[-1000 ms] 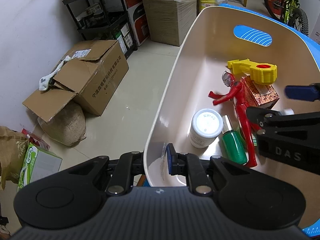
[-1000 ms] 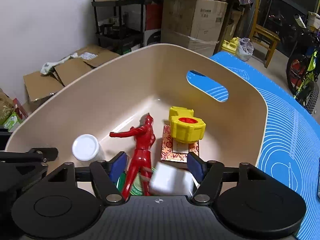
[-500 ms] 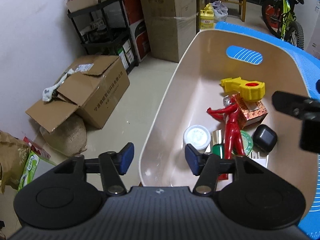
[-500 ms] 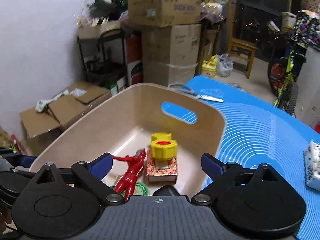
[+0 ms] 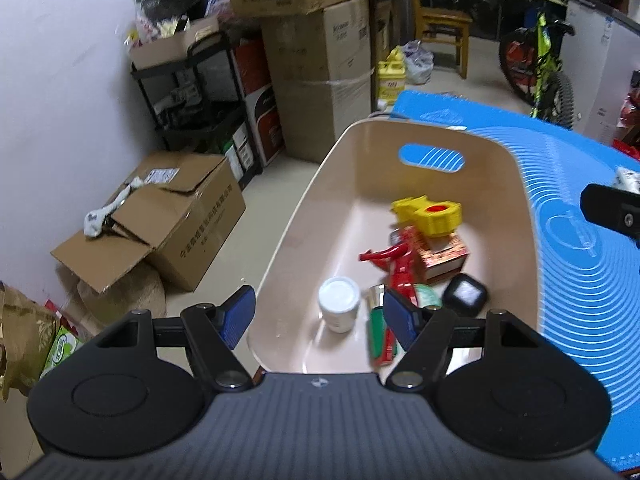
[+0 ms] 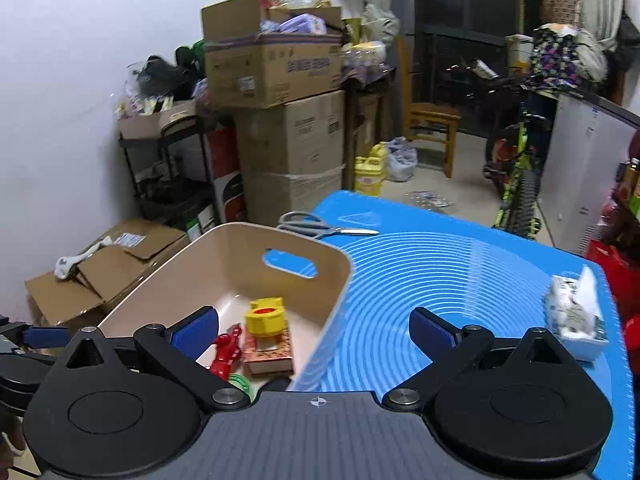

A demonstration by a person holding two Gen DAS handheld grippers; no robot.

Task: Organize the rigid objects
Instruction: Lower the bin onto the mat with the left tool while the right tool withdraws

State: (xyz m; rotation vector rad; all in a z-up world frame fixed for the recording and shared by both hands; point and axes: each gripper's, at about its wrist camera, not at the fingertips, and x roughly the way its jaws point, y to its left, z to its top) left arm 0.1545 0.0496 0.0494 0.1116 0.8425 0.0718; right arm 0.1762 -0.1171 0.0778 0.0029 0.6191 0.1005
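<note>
A beige bin [image 5: 304, 216] stands on the blue mat [image 5: 580, 264] at the table's left edge. It holds a yellow toy [image 5: 430, 214], a patterned box [image 5: 444, 258], a red figure [image 5: 396, 264], a white jar [image 5: 339, 308], a green bottle [image 5: 376, 336] and a black case [image 5: 464, 300]. My left gripper [image 5: 320, 316] is open and empty above the bin's near rim. My right gripper [image 6: 314, 330] is open and empty, above the bin's [image 6: 224, 264] right wall. The yellow toy [image 6: 264, 316] and red figure [image 6: 228, 350] show below it.
Scissors [image 6: 320, 228] lie on the mat behind the bin. A white tissue pack [image 6: 576, 312] sits at the mat's right edge. Cardboard boxes [image 5: 168, 216], a black shelf [image 5: 192, 100], a chair [image 6: 432, 128] and a bicycle [image 5: 540, 64] stand on the floor around.
The right gripper opened and let a white-and-black object fall into the bin, then rose and swung right. The left gripper let go of the bin's rim, opened and drew back upward.
</note>
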